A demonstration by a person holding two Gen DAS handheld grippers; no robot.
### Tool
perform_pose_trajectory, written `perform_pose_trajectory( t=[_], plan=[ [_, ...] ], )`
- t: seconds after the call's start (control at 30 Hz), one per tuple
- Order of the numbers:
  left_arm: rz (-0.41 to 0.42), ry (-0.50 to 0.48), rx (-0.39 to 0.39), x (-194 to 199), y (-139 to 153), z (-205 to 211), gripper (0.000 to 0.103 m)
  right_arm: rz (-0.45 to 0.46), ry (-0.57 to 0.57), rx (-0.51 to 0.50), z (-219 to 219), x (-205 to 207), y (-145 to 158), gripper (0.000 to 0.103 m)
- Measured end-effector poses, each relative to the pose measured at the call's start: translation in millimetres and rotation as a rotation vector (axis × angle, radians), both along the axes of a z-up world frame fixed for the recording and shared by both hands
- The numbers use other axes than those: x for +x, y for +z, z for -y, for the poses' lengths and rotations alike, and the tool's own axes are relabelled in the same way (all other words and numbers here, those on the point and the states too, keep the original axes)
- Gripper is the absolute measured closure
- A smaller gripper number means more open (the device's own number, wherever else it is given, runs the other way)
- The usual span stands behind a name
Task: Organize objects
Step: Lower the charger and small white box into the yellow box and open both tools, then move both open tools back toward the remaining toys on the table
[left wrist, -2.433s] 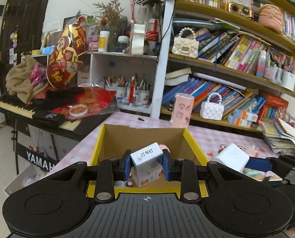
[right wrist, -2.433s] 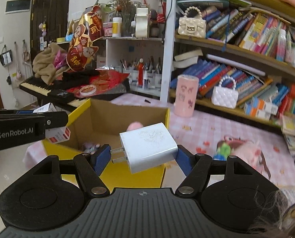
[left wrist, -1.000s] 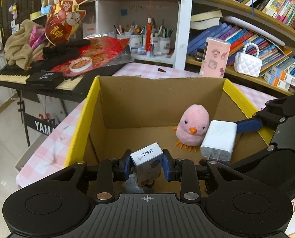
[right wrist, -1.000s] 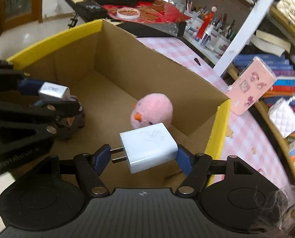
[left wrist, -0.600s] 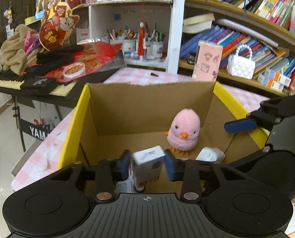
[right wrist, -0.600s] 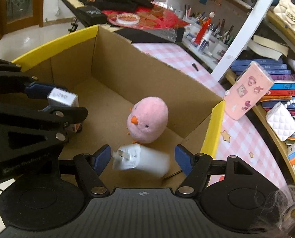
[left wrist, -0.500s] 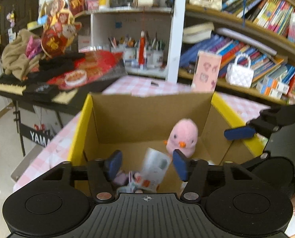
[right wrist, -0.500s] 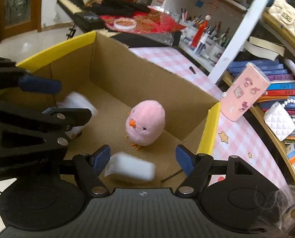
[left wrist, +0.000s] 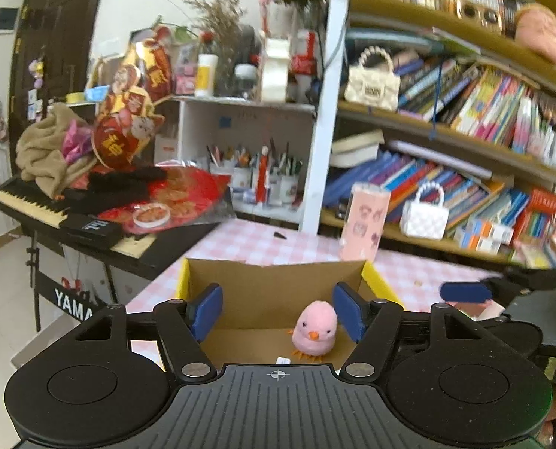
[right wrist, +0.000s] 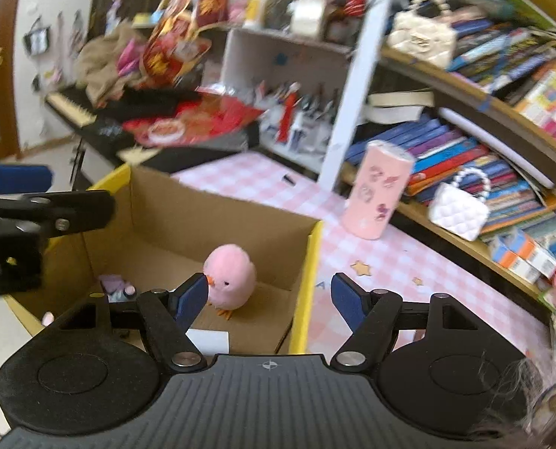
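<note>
A cardboard box with yellow rims (left wrist: 380, 280) (right wrist: 309, 262) stands on the pink checked table. Inside it sits a pink plush chick (left wrist: 314, 331) (right wrist: 230, 275). A white charger (right wrist: 207, 341) lies on the box floor near its front, partly hidden by my right gripper; a white corner (left wrist: 283, 360) shows in the left wrist view. Small purple items (right wrist: 116, 286) lie at the box's left. My left gripper (left wrist: 278, 312) is open and empty above the box's near side. My right gripper (right wrist: 269, 295) is open and empty above the box's right rim.
A pink printed cylinder (left wrist: 364, 220) (right wrist: 379, 194) stands on the table behind the box. Bookshelves with a white handbag (left wrist: 424, 217) (right wrist: 459, 207) fill the right. A cluttered keyboard (left wrist: 34, 202) stands left. The left gripper's fingers (right wrist: 14, 179) reach in at the right wrist view's left.
Both grippers opened: the staple box dropped from the left, the white charger from the right, into the box. Both grippers then pulled up and back from the box.
</note>
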State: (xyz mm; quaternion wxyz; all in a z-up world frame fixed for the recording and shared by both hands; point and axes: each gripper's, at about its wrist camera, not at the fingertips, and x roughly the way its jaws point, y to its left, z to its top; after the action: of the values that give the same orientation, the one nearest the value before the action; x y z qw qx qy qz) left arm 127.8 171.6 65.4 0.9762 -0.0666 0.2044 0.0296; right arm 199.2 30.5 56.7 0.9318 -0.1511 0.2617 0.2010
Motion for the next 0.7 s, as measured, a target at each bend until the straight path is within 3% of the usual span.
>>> perform_pose_trajectory(
  t=[0.23,0.7],
  plan=[
    [-0.001,0.036,-0.052,-45.4,-3.5,-11.0,0.031,0.006,-0.090,0.125,22.0,-48.3,6.7,0.034],
    [-0.097,0.002,-0.016,-117.9,-34.7,1.0,0.031,-0.047,-0.166,0.112,37.7,-148.4,-30.2,0.035]
  ],
)
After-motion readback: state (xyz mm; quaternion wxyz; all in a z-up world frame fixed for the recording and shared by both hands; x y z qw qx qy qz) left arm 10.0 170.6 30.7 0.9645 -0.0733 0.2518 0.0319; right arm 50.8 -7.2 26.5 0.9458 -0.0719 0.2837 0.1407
